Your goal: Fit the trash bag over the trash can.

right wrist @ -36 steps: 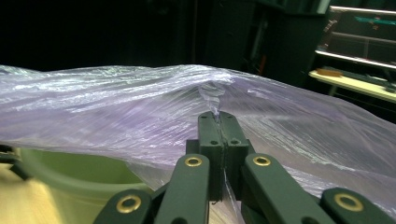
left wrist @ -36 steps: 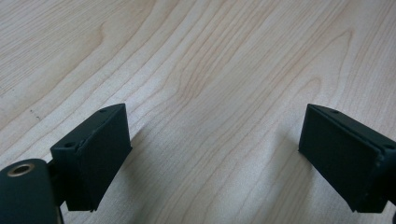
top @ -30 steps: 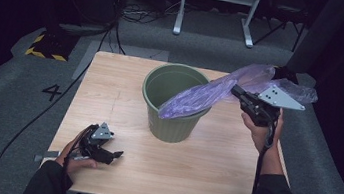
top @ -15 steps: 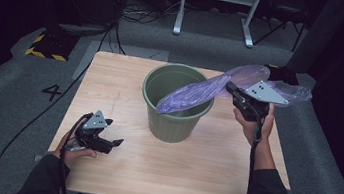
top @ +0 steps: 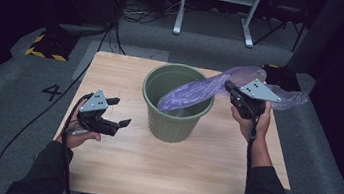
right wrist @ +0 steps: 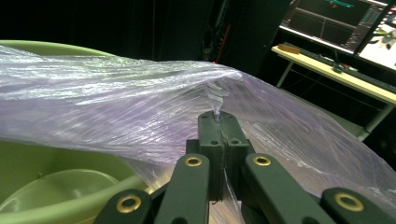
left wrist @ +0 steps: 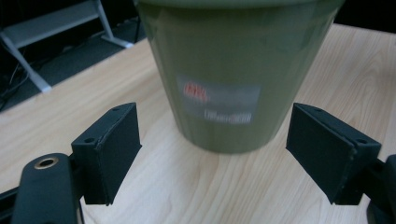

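Right, left to right. Left gripper (top: 116, 111) sits over the near-left part of the wooden table (top: 200, 176), held in the person's left hand (top: 81, 135), pointed toward the green bin (top: 175, 120). Its jaws stand wide apart with nothing between them; in the left gripper view the bin's side, with its white label (left wrist: 218, 99), fills the gap ahead, not touched. Cable (top: 29, 128) trails off the table's left edge to the grey floor.

Bin stands upright mid-table, a bit toward the far side. Purple plastic bag (top: 193, 94) droops into its mouth from the right, one end inside the rim, the rest stretched up and out past the right edge of the bin.

Right gripper (top: 230, 89) is just right of the bin, above table level, jaws pressed together on a pinch of the bag (right wrist: 140, 121); right gripper view shows the film bunched at the tips. Bag's loose tail hangs past the gripper toward the table's far-right corner.
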Tool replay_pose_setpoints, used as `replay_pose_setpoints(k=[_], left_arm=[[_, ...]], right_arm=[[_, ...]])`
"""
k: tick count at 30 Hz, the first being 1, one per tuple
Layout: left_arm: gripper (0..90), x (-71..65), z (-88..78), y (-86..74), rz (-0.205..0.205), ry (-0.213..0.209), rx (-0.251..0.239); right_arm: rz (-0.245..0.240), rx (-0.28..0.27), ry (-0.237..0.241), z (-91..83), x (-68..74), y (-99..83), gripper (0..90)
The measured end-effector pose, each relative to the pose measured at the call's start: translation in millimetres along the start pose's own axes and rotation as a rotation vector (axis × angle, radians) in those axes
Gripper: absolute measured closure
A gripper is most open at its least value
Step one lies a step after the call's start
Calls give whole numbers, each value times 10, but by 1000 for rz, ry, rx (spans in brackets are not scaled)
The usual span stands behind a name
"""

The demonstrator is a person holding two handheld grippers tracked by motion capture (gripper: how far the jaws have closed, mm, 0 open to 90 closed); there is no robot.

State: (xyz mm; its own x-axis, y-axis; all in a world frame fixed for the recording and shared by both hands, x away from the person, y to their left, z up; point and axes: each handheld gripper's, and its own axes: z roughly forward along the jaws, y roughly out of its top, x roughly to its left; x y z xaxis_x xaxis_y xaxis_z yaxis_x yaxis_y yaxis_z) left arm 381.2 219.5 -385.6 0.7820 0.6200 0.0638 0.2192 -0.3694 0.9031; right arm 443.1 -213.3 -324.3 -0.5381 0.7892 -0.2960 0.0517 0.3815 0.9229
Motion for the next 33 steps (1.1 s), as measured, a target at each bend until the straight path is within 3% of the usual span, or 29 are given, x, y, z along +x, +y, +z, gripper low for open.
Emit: replay_pose_setpoints(k=[7,12,17,20,25,33], left_arm=[[172,9,66,330,44,10,-18],[173,14,143,547,70,44,-48],[175,-26,236,730,90,22,-56],[180,-93,341,875,103,-19,-65],[184,-189,508,992,145,-25,-30],[236,-372,706,1124,219,-21,15]], right_arm=[[-1,9,-39,-13,-27,8,900],[-11,17,-55,-9,-29,8,900],[-22,33,-86,3,-49,11,900],[-23,34,-101,-6,-69,18,900],[-30,26,-94,-19,-56,31,900],[-117,-9,-53,-48,136,110,900]])
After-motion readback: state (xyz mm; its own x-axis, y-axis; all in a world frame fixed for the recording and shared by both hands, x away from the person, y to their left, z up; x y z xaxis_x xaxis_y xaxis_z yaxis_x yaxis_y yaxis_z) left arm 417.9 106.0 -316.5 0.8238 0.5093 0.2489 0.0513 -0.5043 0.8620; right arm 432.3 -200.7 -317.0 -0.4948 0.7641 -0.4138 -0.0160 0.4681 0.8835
